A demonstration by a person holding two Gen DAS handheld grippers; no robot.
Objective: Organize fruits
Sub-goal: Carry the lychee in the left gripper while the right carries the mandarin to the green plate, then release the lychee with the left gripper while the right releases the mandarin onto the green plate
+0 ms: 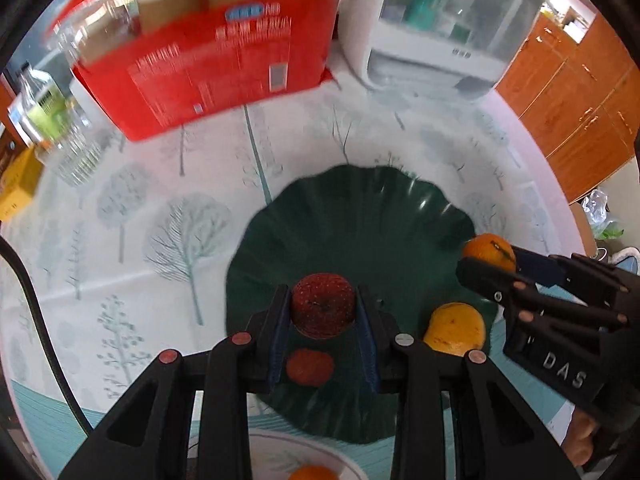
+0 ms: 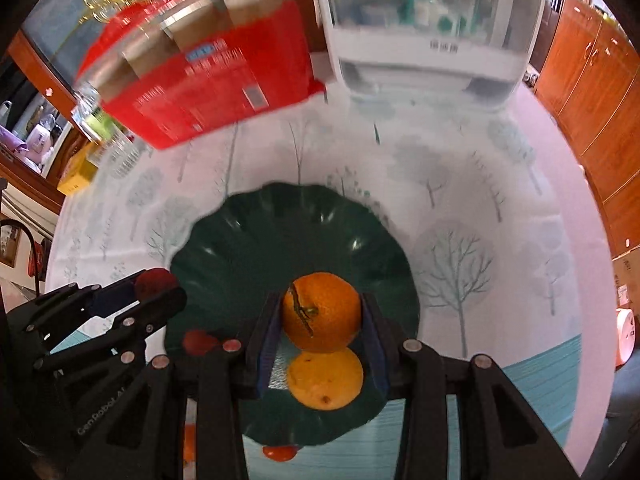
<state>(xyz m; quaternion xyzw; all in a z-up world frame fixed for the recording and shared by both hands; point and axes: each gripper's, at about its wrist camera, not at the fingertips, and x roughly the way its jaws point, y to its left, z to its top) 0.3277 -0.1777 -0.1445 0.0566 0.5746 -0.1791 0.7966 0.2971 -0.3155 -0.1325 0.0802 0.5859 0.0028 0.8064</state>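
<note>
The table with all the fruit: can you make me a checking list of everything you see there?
Surface: tablecloth printed with trees.
Job's things: green plate holds a yellow-orange fruit and a small red fruit; another orange fruit lies in a white dish at the near edge.
Clutter: red box, plastic bottle, yellow box.
Grippers: left gripper shut on a red apple; right gripper shut on an orange; both above the plate.
Cables: black cable at the left edge.
Surroundings: white appliance, wooden cabinets.
</note>
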